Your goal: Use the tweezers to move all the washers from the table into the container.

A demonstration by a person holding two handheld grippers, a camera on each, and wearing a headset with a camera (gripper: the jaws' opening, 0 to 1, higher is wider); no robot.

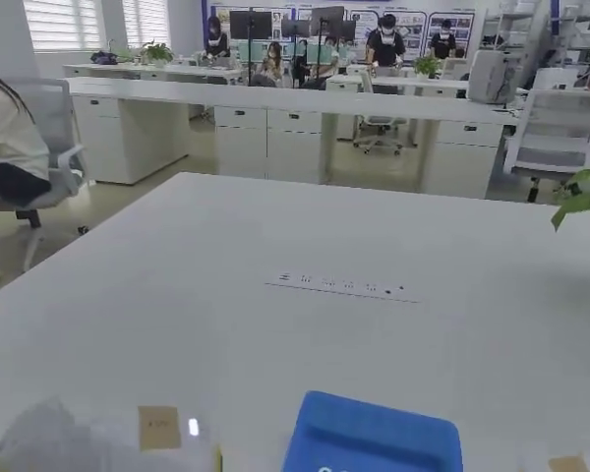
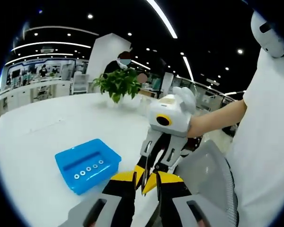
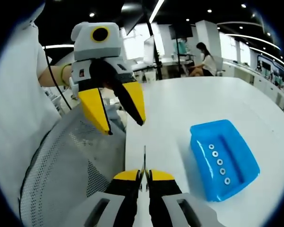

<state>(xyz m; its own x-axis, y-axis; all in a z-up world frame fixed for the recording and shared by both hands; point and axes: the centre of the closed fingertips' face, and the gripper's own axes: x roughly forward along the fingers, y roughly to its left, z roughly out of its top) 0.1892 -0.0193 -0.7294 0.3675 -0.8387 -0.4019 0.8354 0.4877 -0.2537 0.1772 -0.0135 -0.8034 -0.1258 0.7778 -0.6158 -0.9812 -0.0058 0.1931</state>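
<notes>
My right hand-held gripper (image 3: 144,174) is at the bottom middle of its own view. It is squeezed tight on the thin tweezers (image 3: 144,158), which point straight up the picture. My left hand-held gripper (image 3: 125,127) hangs in the upper left there with its yellow jaws apart, and it holds nothing. The blue container (image 3: 201,158) sits on the white bench (image 3: 180,109) at the lower right. Five little washers (image 3: 219,163) lie in a row inside it.

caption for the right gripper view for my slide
The right gripper clamps tweezers, open left gripper opposite, five washers in the blue container
</notes>
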